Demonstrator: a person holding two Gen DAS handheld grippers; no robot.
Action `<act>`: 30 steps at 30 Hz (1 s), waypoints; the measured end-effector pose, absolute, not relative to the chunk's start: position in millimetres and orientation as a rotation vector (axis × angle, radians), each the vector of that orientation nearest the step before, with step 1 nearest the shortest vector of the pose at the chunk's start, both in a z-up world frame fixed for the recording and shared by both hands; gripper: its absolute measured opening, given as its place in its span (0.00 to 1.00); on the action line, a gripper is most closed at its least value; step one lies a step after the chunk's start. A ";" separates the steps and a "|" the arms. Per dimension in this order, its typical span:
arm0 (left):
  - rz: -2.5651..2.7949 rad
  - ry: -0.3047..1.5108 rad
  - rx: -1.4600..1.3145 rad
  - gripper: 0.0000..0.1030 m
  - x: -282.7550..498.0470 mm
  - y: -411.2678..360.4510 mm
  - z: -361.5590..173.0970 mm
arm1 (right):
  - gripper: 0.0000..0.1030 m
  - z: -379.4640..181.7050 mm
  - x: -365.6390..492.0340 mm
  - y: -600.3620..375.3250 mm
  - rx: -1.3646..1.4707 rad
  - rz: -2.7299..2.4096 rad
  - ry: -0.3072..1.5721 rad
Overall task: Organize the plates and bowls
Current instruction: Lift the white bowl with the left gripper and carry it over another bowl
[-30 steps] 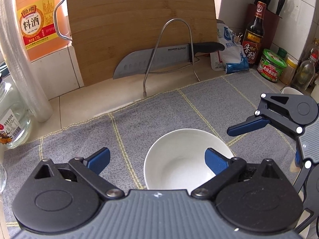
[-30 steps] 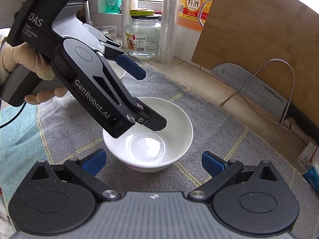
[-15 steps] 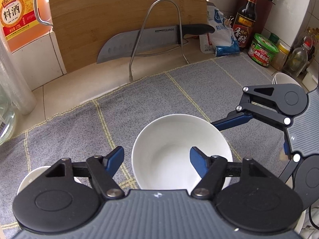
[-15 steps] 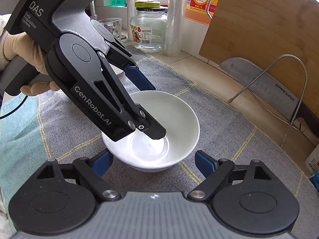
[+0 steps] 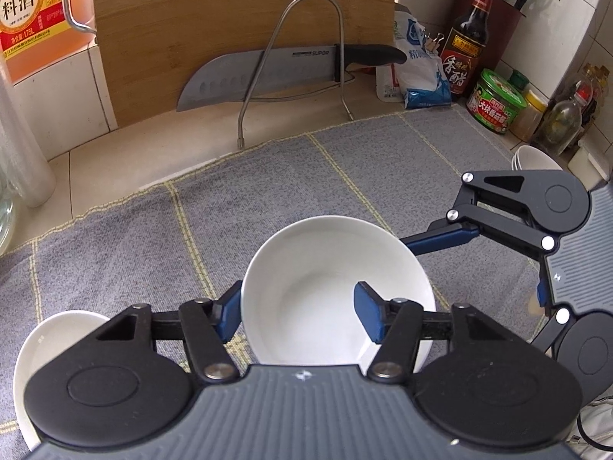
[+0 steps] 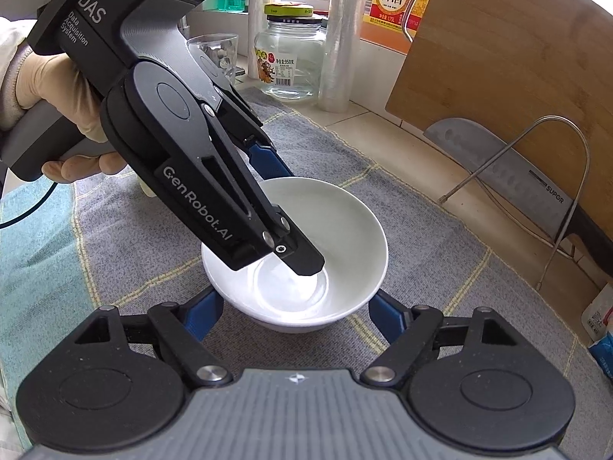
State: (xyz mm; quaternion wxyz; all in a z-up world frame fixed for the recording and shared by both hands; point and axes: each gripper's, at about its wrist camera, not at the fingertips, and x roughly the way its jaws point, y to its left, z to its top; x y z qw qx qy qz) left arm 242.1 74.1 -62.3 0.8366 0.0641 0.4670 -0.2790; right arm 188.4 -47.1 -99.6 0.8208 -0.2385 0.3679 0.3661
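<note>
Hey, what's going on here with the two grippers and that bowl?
A person is working two handheld grippers on one white bowl that sits on a grey mat. The left gripper has just closed across the bowl's rim, one finger inside and one outside. The right gripper has just been closing too, with its pads against the bowl's outer sides. Another white bowl sits nearby.

Three white bowls (image 5: pixel 337 283), two grippers (image 5: pixel 299 318)
</note>
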 end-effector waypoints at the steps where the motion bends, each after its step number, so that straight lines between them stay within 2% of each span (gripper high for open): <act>1: -0.590 0.986 0.138 0.57 241.1 74.0 -60.9 | 0.84 -98.8 187.6 -46.8 -0.509 0.779 0.783; 30: -0.660 0.870 0.150 0.58 165.8 54.0 5.3 | 0.84 -46.9 113.1 -71.2 -0.454 0.750 0.741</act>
